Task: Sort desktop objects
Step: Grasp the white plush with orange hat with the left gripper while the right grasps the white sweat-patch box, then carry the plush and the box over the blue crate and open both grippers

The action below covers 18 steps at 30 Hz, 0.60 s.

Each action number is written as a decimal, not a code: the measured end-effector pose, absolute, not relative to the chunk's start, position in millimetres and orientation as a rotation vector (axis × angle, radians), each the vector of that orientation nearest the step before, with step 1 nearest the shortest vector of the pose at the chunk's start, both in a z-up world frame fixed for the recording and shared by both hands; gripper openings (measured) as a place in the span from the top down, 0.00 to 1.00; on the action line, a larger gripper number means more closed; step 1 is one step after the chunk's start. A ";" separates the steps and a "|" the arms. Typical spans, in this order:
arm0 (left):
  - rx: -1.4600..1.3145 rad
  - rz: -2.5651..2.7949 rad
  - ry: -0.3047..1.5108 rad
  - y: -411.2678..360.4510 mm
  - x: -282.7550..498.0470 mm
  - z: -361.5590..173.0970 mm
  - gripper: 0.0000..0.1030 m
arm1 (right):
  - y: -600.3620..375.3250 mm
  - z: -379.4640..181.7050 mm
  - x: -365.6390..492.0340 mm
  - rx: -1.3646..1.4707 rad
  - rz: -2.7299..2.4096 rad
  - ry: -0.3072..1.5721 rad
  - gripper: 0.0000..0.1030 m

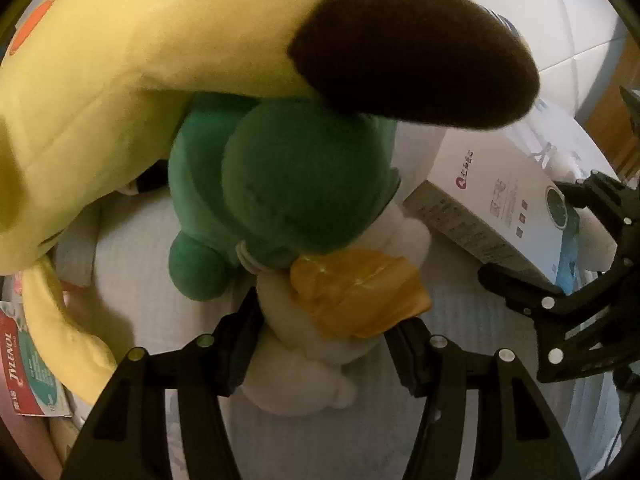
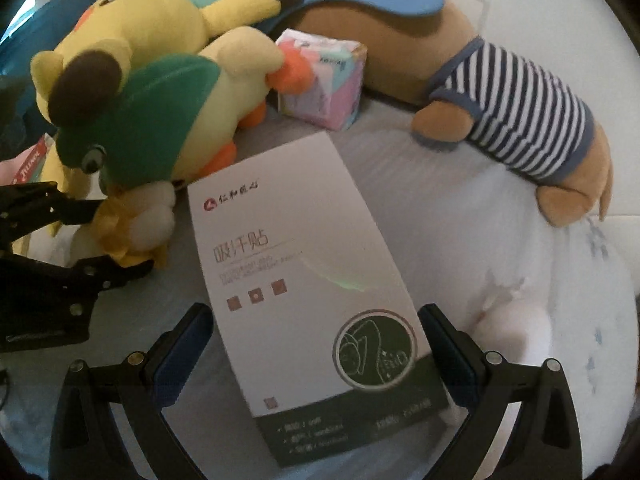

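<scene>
Left wrist view shows the left tool [image 1: 324, 344] pinching the white body of a duck plush [image 1: 316, 240], ready for sorting. Beside it on the bed [image 2: 500, 208], the right tool [image 2: 316, 348] stands wide, straddling a white box [image 2: 304, 264] not yet gripped.

A big yellow plush [image 1: 120, 80] is overhanging the green-hooded duck plush [image 1: 296, 200], blocking any approach from above. The white box [image 2: 304, 280] is lying just beside the duck, narrowing the gap between them. Bare bedsheet [image 2: 500, 248] is staying open toward the bed's near edge, while the striped dog plush [image 2: 520, 112] and pastel tissue cube [image 2: 324, 80] are crowding the far side.
</scene>
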State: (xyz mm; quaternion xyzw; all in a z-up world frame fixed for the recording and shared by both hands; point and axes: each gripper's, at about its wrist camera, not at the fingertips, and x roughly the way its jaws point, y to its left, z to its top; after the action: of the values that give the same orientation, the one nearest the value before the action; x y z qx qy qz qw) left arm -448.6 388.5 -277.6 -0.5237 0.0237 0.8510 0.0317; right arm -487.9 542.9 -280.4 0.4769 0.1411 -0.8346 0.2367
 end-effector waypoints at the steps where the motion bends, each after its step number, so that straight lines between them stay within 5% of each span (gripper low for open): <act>1: -1.615 2.621 0.078 388.9 -448.4 -278.1 0.44 | 544.3 -283.5 -489.2 1.325 -2.285 0.359 0.00; 4: -1.603 2.623 0.064 389.9 -443.0 -271.8 0.46 | 550.4 -288.8 -489.4 1.368 -2.276 0.280 0.20; 18: -1.465 2.693 -0.005 383.1 -373.6 -187.7 0.47 | 579.1 -223.8 -415.5 1.400 -2.337 -0.019 0.25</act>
State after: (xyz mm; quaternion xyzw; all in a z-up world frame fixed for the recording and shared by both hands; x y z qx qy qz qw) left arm -373.6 383.1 -187.7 -0.4777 -0.0016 0.8777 0.0381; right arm -415.5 579.1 -223.8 0.5027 -0.0067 -0.8392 0.2074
